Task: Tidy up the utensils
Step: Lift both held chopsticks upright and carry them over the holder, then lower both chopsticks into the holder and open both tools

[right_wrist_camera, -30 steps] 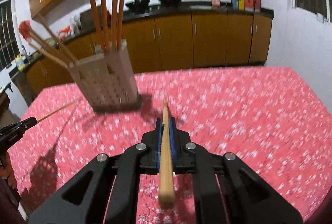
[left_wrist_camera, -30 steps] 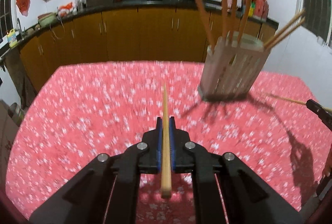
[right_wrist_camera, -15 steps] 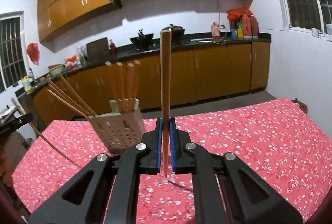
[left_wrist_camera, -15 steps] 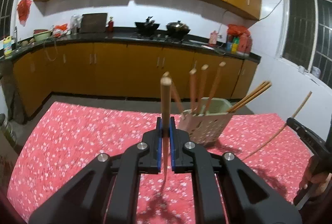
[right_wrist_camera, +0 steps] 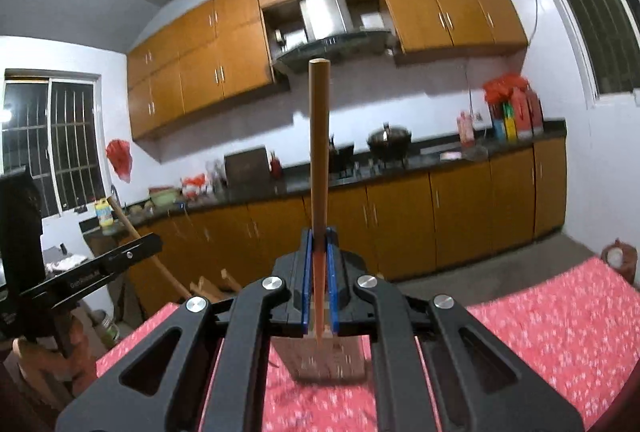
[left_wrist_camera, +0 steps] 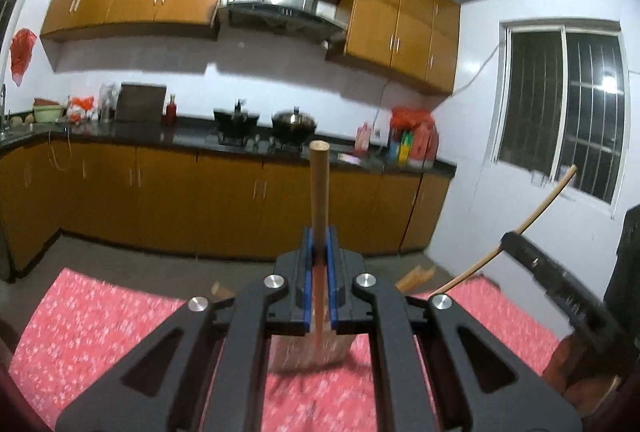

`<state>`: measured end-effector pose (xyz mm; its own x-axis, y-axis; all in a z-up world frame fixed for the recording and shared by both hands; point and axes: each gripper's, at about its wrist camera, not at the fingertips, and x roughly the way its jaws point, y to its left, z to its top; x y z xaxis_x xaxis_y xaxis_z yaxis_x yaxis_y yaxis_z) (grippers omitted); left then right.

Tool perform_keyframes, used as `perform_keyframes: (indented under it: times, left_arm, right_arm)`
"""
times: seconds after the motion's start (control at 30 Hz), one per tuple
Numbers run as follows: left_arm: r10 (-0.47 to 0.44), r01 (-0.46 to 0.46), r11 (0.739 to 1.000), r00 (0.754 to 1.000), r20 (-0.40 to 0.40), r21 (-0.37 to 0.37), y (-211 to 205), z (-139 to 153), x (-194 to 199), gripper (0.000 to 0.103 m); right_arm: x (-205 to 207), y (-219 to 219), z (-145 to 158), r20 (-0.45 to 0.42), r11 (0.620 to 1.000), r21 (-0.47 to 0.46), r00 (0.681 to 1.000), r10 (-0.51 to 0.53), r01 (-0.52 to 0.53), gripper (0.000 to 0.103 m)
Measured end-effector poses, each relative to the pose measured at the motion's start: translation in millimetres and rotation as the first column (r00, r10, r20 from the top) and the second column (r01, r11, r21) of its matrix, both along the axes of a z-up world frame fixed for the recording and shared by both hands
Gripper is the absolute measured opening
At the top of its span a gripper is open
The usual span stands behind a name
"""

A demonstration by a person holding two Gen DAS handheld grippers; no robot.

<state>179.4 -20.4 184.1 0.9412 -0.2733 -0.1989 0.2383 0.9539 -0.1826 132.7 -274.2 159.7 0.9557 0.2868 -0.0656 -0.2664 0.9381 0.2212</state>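
Left wrist view: left gripper (left_wrist_camera: 319,264) is clamped on 1 wooden chopstick (left_wrist_camera: 319,188), blue pads pressing its lower shaft, thick end up, thin tip hanging below the jaws. Right wrist view: right gripper (right_wrist_camera: 319,264) pinches a 2nd chopstick (right_wrist_camera: 319,144) the same way, with more length standing above the jaws.

Judged handling: each stick is light, stiff and smooth; held so far from the middle it could pivot or slip, so a firm pinch suits.

Slotted utensil holder (right_wrist_camera: 328,358) stands on the red floral tablecloth (right_wrist_camera: 560,316), just below and beyond both tips, largely hidden by the gripper bodies. Chopsticks already in it (left_wrist_camera: 416,277) lean out at its rim and could block entry. Each gripper shows at the edge of the other's view, near; counter and cabinets stand far behind.
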Motion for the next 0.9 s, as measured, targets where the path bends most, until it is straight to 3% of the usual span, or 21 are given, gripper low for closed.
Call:
perform_keyframes:
  times: [0.13,0.27,0.53,0.9]
  left_arm:
    - [0.035,-0.033,0.999,0.997,0.062,-0.029,-9.3,15.4,10.5,0.007]
    - [0.096,-0.095,0.995,0.988,0.117,-0.02,-17.9,19.1,22.0,0.007]
    - [0.105,-0.106,0.994,0.994,0.033,0.015,-26.8,-12.9,63.2,0.007]
    - [0.086,-0.086,0.996,0.996,-0.032,0.018,-23.1,-36.4,80.1,0.008]
  right_arm:
    - [20.4,11.2,1.9,0.035,0.999,-0.017,0.999,-0.027,0.027,0.008]
    - [36.3,17.6,-8.2,0.015,0.998,-0.041,0.999,-0.038,0.039,0.008]
    - [66.4,31.1,-35.2,-0.085,0.996,-0.091,0.996,-0.018,0.01,0.008]
    - [74.9,43.4,-51.2,-0.161,0.992,-0.118,0.987,0.017,-0.037,0.009]
